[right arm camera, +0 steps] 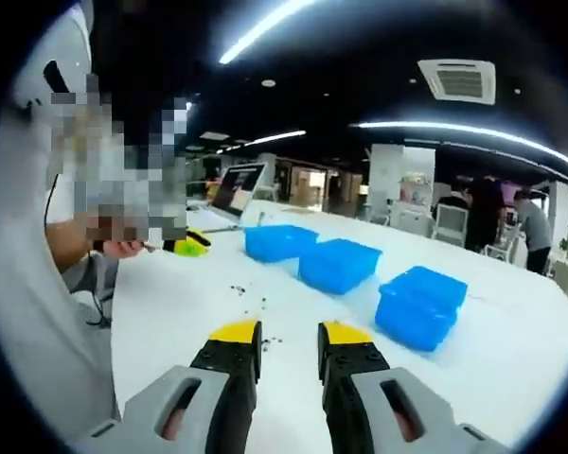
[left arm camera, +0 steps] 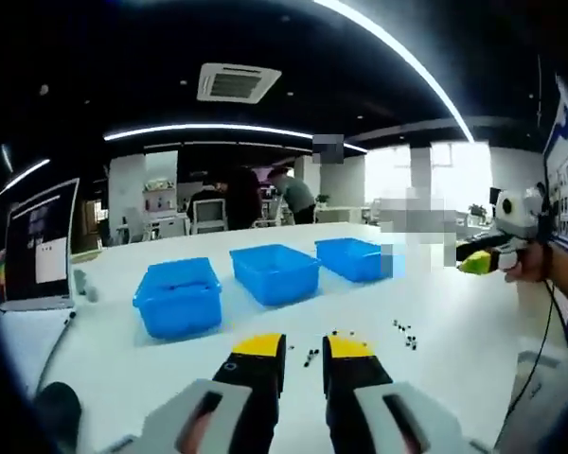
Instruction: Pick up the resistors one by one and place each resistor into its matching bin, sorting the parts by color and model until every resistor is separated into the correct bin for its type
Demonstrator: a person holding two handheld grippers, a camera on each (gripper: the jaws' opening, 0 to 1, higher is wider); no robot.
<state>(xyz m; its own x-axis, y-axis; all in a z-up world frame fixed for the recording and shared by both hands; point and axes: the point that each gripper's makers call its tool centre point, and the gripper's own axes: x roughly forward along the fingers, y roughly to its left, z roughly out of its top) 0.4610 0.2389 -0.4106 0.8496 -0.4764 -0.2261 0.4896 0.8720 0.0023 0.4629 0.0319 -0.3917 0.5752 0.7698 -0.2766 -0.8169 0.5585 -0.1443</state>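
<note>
Left tongs: left tongs (left arm camera: 303, 357) rose from the bottom of the left gripper view, yellow-tipped jaws a narrow gap apart, nothing between them, held above the worktop (left arm camera: 123, 369).
Laptop: laptop (left arm camera: 40, 248) stood open at the worktop's left edge, cut off by the view's rim; screen text too small to read.
Bins: three blue bins in a row across the worktop, left bin (left arm camera: 178, 298), middle bin (left arm camera: 275, 272), right bin (left arm camera: 350, 257); contents could not be made out.
Resistors: small dark resistors (left arm camera: 404, 333) lay scattered on the worktop just ahead of the jaw tips and to their right; colours and models too small to tell.
Right tongs: right tongs (right arm camera: 289, 352) hung over the worktop with jaws narrowly parted and empty; in the left gripper view they appeared at the right edge as a yellow-green tip (left arm camera: 475, 262) in a hand (left arm camera: 530, 265).
People: figures stood by desks far behind the bins, blurred.
</note>
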